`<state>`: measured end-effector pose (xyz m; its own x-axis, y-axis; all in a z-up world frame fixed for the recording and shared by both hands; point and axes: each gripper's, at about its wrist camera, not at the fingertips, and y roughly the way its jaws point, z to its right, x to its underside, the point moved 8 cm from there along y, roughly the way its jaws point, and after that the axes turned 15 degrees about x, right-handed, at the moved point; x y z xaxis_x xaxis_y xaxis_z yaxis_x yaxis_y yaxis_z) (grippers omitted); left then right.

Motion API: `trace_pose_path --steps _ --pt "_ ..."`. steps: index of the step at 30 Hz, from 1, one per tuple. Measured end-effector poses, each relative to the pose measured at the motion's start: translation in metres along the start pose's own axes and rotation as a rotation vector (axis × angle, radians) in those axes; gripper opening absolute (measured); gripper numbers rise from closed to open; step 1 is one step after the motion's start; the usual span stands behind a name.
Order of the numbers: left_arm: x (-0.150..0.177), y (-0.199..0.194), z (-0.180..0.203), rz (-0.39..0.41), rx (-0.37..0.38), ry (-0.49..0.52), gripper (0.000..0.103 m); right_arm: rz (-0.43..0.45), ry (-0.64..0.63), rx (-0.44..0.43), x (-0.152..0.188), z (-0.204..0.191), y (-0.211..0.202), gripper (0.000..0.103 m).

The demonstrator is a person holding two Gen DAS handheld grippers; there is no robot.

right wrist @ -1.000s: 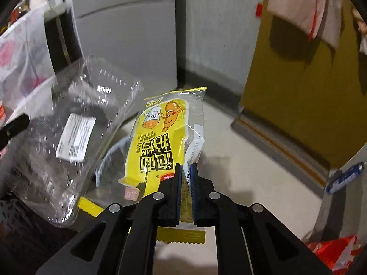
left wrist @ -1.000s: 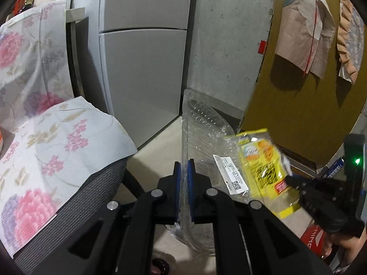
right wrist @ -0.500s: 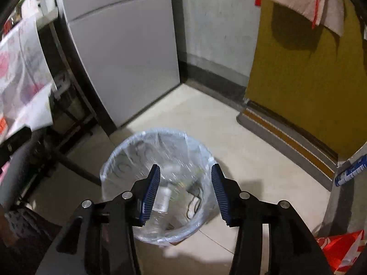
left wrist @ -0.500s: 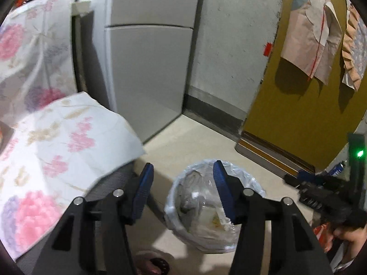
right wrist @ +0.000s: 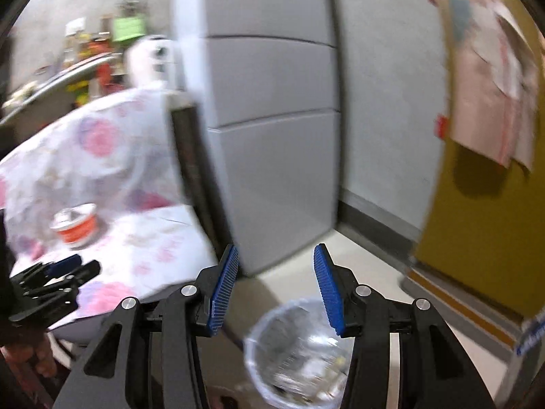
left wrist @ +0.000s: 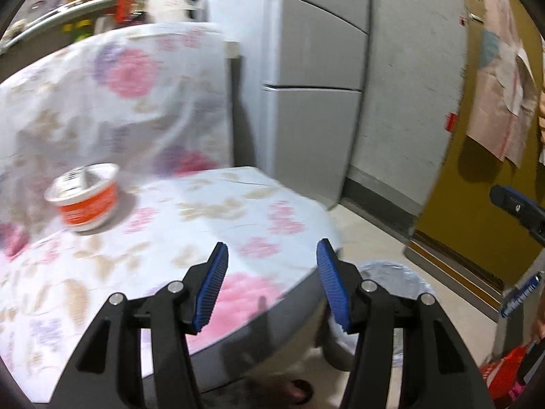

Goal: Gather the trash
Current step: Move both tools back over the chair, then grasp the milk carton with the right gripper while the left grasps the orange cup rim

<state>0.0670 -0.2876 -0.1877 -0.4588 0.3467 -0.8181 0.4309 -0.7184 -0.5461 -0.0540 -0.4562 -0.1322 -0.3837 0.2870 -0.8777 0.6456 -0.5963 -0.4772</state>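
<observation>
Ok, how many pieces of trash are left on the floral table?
1: an orange-and-white cup sits on the floral tablecloth near its back left, apart from both grippers. The frames are blurred, so smaller scraps may go unseen.

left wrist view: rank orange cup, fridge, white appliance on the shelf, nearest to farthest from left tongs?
1. Orange cup: on the floral cloth, ahead and left of the left tongs.
2. Fridge: standing past the cloth's far edge, ahead and right.
3. White appliance: top of frame, behind the draped cloth; blurred, and not plainly farther than the fridge.
</observation>
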Motion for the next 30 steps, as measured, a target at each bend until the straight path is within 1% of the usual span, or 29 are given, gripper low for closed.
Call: trace_pose_path --steps 3,5,7,9,13,14,16,19,23,24,25,30 --pt "0.007 -0.028 -0.033 0.026 -0.061 -0.049 0.058 0.009 -0.065 -0.090 -0.004 -0.046 -0.003 0.048" --pt "0.014 -0.049 -0.062 0.038 -0.117 -0.092 0.059 0.005 -0.100 -0.152 -0.005 -0.078 -0.002 0.048" --pt "0.020 -0.070 -0.094 0.050 -0.171 -0.142 0.064 0.005 -0.141 -0.213 -0.008 -0.112 -0.004 0.053" --pt "0.024 -0.087 -0.123 0.059 -0.224 -0.187 0.065 0.011 -0.191 -0.260 -0.013 -0.147 -0.010 0.055" --pt "0.028 -0.124 -0.179 0.094 -0.335 -0.270 0.065 0.016 -0.294 -0.376 -0.023 -0.225 -0.009 0.057" --pt "0.029 -0.131 -0.188 0.101 -0.355 -0.287 0.065 0.014 -0.306 -0.389 -0.024 -0.236 -0.010 0.058" --pt "0.027 -0.146 -0.210 0.119 -0.393 -0.318 0.065 0.012 -0.340 -0.434 -0.028 -0.272 -0.007 0.060" --pt "0.025 -0.165 -0.235 0.135 -0.444 -0.337 0.065 0.007 -0.376 -0.462 -0.031 -0.322 0.001 0.064" --pt "0.026 -0.177 -0.262 0.137 -0.481 -0.360 0.066 -0.023 -0.408 -0.475 -0.030 -0.378 0.016 0.071" --pt "0.026 -0.178 -0.269 0.133 -0.486 -0.365 0.069 -0.029 -0.413 -0.470 -0.029 -0.390 0.020 0.076" --pt "0.027 -0.178 -0.278 0.125 -0.492 -0.369 0.072 -0.036 -0.417 -0.464 -0.030 -0.407 0.026 0.078" --pt "0.033 -0.176 -0.310 0.102 -0.495 -0.388 0.074 -0.103 -0.419 -0.423 -0.029 -0.458 0.056 0.081"
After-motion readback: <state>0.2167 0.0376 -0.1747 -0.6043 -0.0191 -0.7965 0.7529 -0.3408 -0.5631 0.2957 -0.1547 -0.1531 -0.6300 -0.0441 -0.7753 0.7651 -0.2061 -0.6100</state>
